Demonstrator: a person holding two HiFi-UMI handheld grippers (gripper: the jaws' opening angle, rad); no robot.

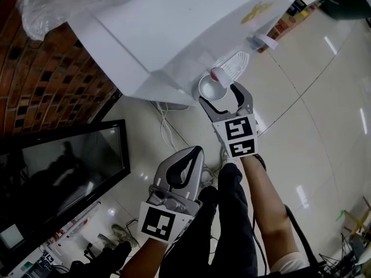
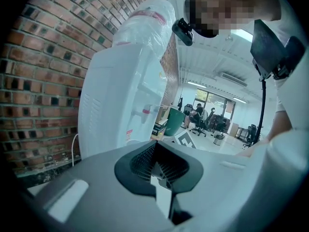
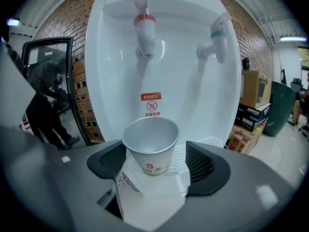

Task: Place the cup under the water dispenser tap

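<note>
A white paper cup [image 1: 210,87] [image 3: 150,146] stands upright at the front of the white water dispenser [image 1: 191,22] [image 3: 164,81], below its red tap [image 1: 218,74] [image 3: 144,30]. My right gripper [image 1: 222,94] [image 3: 154,154] is open with a jaw on either side of the cup; a gap shows between the right pad [image 3: 205,163] and the cup wall. The blue tap [image 3: 217,40] is to the right, over the slotted drip tray [image 1: 237,62] [image 3: 212,141]. My left gripper [image 1: 194,152] [image 2: 155,151] hangs back by my legs, shut and holding nothing.
A brick wall [image 1: 35,80] and a black-framed glass door [image 1: 58,172] are left of the dispenser. A white cable [image 1: 165,126] trails on the tiled floor at its base. Cardboard boxes [image 3: 251,95] and a green bin [image 3: 282,105] stand to the right. A water bottle [image 2: 145,23] tops the dispenser.
</note>
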